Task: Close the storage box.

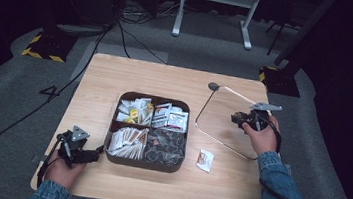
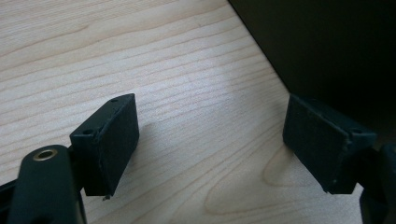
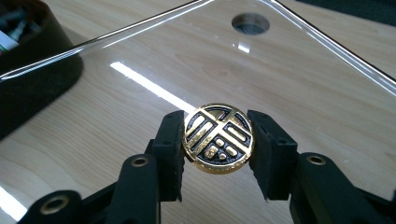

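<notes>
A dark tray point(image 1: 144, 165) with four compartments of packets sits in the middle of the wooden table. To its right is a clear lid point(image 1: 222, 120) with a round black-and-gold knob point(image 3: 218, 144). My right gripper point(image 3: 218, 119) is shut on that knob, one pad on each side, and the lid's glossy edges point(image 3: 299, 28) run away behind it. In the high view the right gripper point(image 1: 236, 119) is over the lid's right part. My left gripper point(image 1: 101, 150) rests on the table at the tray's front left corner, open, with bare wood between its jaws point(image 2: 210, 140).
A small white packet point(image 1: 205, 159) lies loose on the table, right of the tray's front corner. A dark round spot point(image 1: 213, 86) sits at the lid's far corner. The tray's dark wall point(image 2: 327, 46) stands just beyond the left gripper's jaws. Cables trail off both grippers.
</notes>
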`<state>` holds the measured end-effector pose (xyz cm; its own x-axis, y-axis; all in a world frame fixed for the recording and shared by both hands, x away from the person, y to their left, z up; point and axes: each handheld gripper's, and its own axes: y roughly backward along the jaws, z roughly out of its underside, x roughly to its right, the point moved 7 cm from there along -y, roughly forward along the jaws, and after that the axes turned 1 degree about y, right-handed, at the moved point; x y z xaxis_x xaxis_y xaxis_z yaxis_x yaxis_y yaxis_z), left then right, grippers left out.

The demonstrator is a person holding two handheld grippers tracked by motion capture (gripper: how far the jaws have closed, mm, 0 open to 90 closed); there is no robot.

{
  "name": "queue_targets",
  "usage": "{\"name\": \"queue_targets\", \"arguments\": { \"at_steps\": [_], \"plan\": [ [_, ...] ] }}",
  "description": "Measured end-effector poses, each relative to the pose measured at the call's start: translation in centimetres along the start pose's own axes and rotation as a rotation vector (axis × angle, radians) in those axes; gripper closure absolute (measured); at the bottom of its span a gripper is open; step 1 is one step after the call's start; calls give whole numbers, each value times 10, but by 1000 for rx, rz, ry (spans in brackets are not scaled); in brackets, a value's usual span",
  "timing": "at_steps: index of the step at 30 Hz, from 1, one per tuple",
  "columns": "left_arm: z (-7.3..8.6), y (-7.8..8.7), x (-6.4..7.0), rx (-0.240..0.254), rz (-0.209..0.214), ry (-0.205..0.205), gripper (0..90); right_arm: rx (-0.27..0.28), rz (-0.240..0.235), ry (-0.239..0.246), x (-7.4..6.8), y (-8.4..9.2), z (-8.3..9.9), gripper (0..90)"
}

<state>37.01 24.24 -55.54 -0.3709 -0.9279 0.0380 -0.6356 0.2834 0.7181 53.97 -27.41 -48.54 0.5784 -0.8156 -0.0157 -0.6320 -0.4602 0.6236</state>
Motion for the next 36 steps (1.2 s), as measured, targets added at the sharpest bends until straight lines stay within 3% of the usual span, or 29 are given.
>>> {"name": "queue_targets", "arguments": {
  "at_steps": [10,21,36],
  "plan": [
    [0,0,0,0,0,1,190,42,-37,28,-17,24,-31,585],
    [0,0,0,0,-3,2,190,49,-81,61,-41,30,-52,586],
    [-2,-2,1,0,-8,8,188,46,-169,110,-103,25,-84,586]
  ]
}}
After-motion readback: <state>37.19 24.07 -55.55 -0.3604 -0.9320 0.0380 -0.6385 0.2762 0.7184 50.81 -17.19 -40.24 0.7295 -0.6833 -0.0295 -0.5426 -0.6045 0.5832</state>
